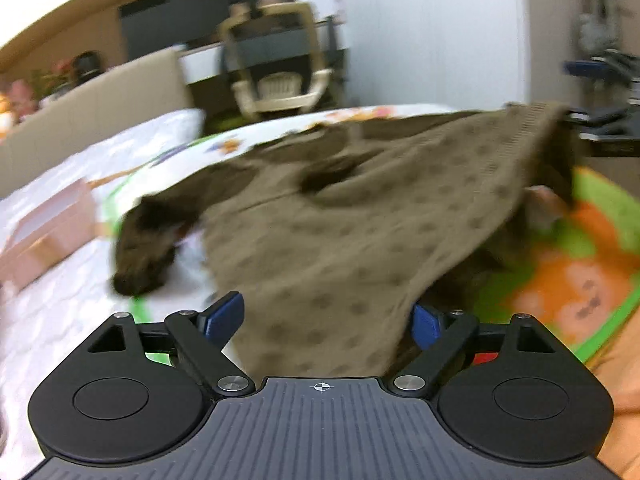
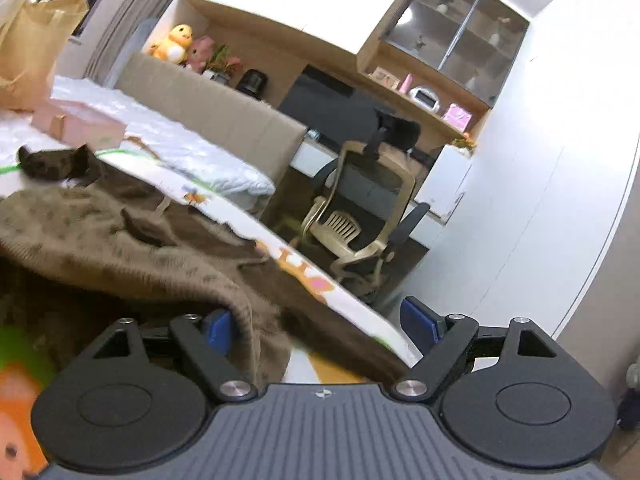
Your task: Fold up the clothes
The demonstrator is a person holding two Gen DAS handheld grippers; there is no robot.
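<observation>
A brown knitted sweater with darker spots (image 1: 340, 220) lies spread over a bed with a cartoon-print sheet (image 1: 580, 264). Its hem is lifted off the bed and drapes across my left gripper (image 1: 326, 322), whose blue fingers (image 1: 224, 316) stand wide apart with the cloth between them. The sweater's dark sleeve (image 1: 144, 248) lies at the left. In the right wrist view the sweater (image 2: 100, 232) hangs over the left blue finger (image 2: 218, 330) of my right gripper (image 2: 320, 328), which is open. The far corner of the hem is raised at the right of the left wrist view (image 1: 552, 120).
A pink box (image 1: 44, 236) sits on the white quilt (image 1: 48, 320) at the left; it also shows in the right wrist view (image 2: 80, 124). A beige office chair (image 2: 360, 216) stands past the bed's edge. A headboard (image 2: 208, 108) and shelves lie beyond. A paper bag (image 2: 32, 48) stands far left.
</observation>
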